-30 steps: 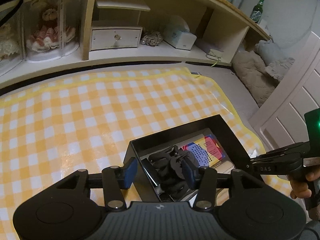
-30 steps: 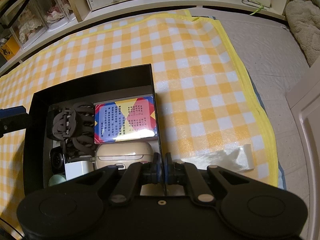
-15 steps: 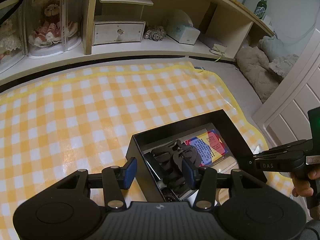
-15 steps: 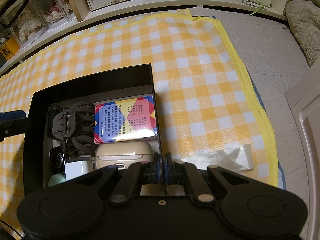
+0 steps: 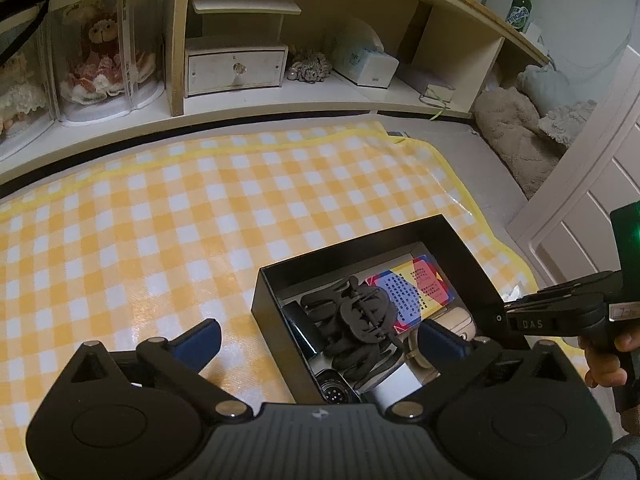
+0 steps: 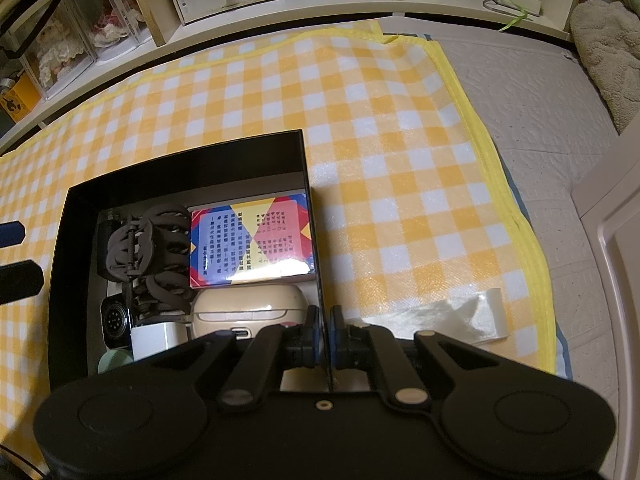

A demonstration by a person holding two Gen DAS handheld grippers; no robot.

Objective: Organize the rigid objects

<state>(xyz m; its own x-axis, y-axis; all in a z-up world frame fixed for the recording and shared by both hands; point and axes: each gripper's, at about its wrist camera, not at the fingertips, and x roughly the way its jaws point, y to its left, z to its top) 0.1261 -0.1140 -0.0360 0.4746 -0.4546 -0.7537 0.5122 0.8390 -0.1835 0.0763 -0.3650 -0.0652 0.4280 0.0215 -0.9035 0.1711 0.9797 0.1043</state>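
The left gripper [image 5: 318, 338] stands wide, its jaws opening at this moment, with the dark hair claw [image 5: 360, 320] lying between and just beyond the 2 blue pads [image 5: 198, 338] but not pressed by either. One pad hangs outside the black box [image 5: 266, 300], over the checked yellow cloth [image 5: 160, 220]; the other hangs over the box's inside. The claw rests inside the box, its hinge pin running roughly away from the left gripper, so it looks released and put away.

The right gripper [image 6: 324, 338] is pinched shut on the thin near-right wall of the box, steadying it. Ahead and to the left of that gripper lie the claw, a colourful card box [image 6: 250, 240], a beige case [image 6: 248, 308] just before the pads, a white block [image 6: 154, 340], a round dark gadget [image 6: 114, 322] and a pale green thing [image 6: 114, 362] nearest the gripper body.

The coming move probably turns on the left gripper rising straight clear of the claw, since it is the nearer and the only free one; nothing loose shows on the cloth except a strip of clear tape [image 6: 456, 316] to the right of the right gripper.

Readable writing: "DAS" on the side of the right gripper as seen from the left wrist, and "TUBORG" on a green bottle [image 5: 522, 6] on the far shelf [image 5: 280, 96]. The card box carries small print too fine to read.
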